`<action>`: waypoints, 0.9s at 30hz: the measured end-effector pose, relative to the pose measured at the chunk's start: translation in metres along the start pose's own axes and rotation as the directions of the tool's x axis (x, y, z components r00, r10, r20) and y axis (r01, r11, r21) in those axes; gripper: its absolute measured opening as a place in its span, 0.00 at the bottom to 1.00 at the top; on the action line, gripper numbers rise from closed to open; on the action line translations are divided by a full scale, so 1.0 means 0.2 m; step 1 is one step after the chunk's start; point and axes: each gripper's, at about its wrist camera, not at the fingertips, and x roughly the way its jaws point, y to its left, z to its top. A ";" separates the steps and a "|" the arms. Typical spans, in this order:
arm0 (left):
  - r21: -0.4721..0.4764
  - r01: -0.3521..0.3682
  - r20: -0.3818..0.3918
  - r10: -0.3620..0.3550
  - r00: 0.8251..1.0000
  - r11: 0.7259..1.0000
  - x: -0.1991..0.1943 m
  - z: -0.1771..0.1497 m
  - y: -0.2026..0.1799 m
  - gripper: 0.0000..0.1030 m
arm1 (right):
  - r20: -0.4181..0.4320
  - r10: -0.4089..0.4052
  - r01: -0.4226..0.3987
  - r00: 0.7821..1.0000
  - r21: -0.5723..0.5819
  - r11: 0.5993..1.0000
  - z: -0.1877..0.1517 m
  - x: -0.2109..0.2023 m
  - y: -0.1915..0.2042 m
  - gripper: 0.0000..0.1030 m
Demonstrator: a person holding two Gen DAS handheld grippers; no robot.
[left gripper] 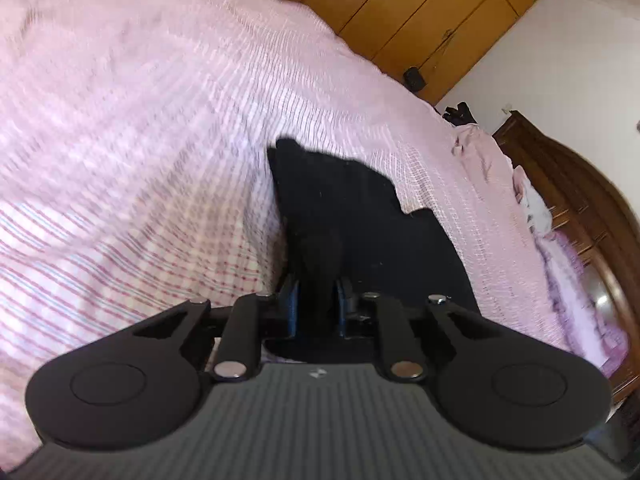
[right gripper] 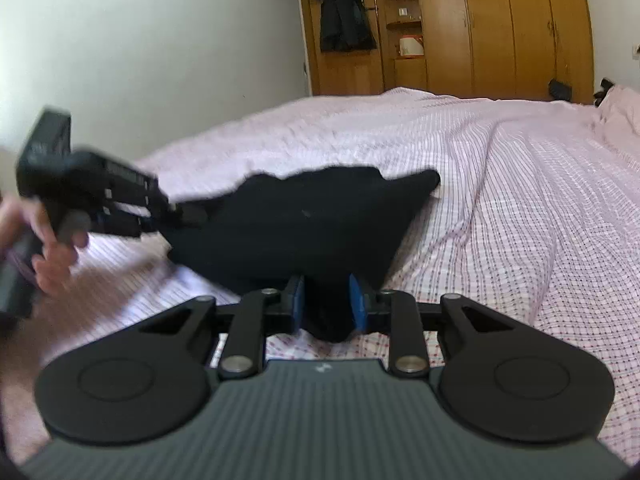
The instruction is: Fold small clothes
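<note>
A small black garment (left gripper: 352,216) (right gripper: 304,224) is lifted off the pink checked bedspread (left gripper: 140,140) (right gripper: 520,200), stretched between both grippers. In the left wrist view my left gripper (left gripper: 318,300) is shut on a bunched edge of the cloth, which fills the gap between the blue pads. The right wrist view shows my right gripper (right gripper: 328,304) shut on the lower edge, a fold hanging below the pads. There the left gripper (right gripper: 188,216) also appears at the left, held by a hand (right gripper: 52,256), pinching the garment's left corner. The far corner rests on the bed.
A wooden wardrobe (left gripper: 420,12) (right gripper: 500,28) lines the far wall, with a dark coat (right gripper: 344,16) hanging on it. A brown headboard (left gripper: 580,200) and pillows (left gripper: 560,240) lie at the bed's right end. A white wall (right gripper: 160,40) borders the bed's left side.
</note>
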 end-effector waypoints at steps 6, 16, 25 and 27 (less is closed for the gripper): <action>0.008 -0.024 0.141 0.022 0.990 1.000 -0.21 0.05 -0.07 0.19 | 0.038 0.038 -0.041 0.999 0.079 0.996 0.12 0.04 -0.07 0.14; 0.199 -0.053 0.068 0.041 0.997 0.979 0.19 -0.06 -0.32 0.08 | -0.127 -0.028 0.033 0.992 0.037 0.999 0.03 0.46 -0.03 0.02; 0.206 -0.127 0.067 0.116 0.991 0.970 0.25 -0.07 -0.28 0.04 | -0.173 -0.066 0.061 0.983 -0.033 0.998 0.02 0.54 0.09 0.03; 0.219 -0.120 0.082 0.105 0.991 0.968 0.18 -0.04 -0.33 0.04 | -0.150 -0.027 0.027 0.988 -0.002 1.000 0.08 0.45 0.09 0.03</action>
